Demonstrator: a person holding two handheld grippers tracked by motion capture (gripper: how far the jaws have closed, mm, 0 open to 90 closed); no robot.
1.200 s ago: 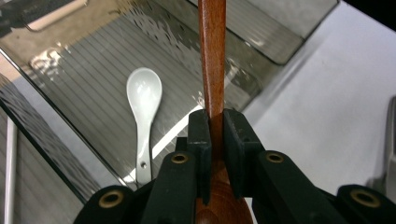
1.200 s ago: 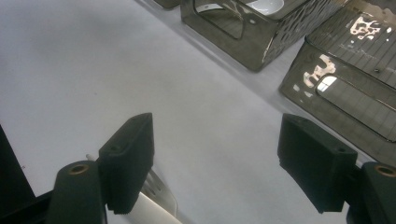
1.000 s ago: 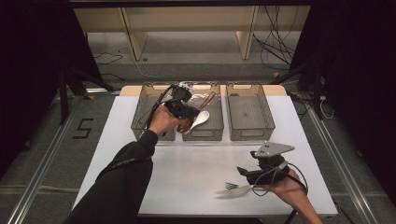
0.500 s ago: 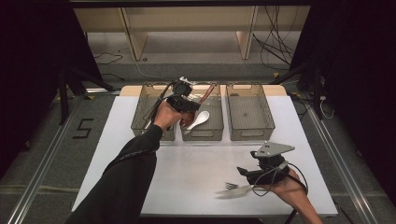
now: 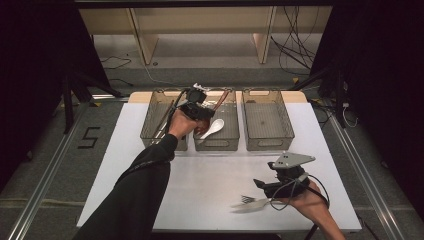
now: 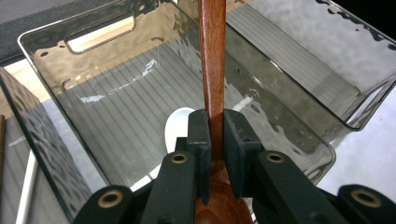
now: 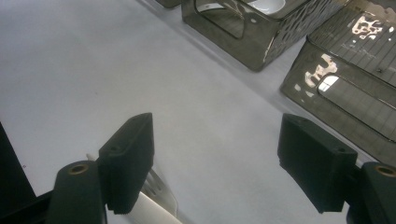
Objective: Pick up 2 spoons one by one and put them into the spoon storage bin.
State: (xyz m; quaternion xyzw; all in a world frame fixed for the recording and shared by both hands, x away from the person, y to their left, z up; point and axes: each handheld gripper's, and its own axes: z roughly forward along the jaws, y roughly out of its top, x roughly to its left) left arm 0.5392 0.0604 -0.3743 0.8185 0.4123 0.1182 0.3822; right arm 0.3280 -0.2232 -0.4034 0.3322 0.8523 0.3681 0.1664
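High view: left gripper [image 5: 199, 111] over middle bin [image 5: 227, 140], gripping wooden spoon [image 5: 220, 99] above white spoon [image 5: 213, 128]. Left gripper view: jaws clamped on wooden handle. Right gripper view: right gripper [image 7: 215, 158] spread wide above desk [image 7: 93, 70], fork [image 7: 159, 189] beside.

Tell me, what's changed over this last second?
Little has moved. The left claw, shut on the wooden spoon, has crept slightly farther over the middle bin, where a white spoon lies. The right claw stays open by the fork on the table; nothing was grabbed or dropped.
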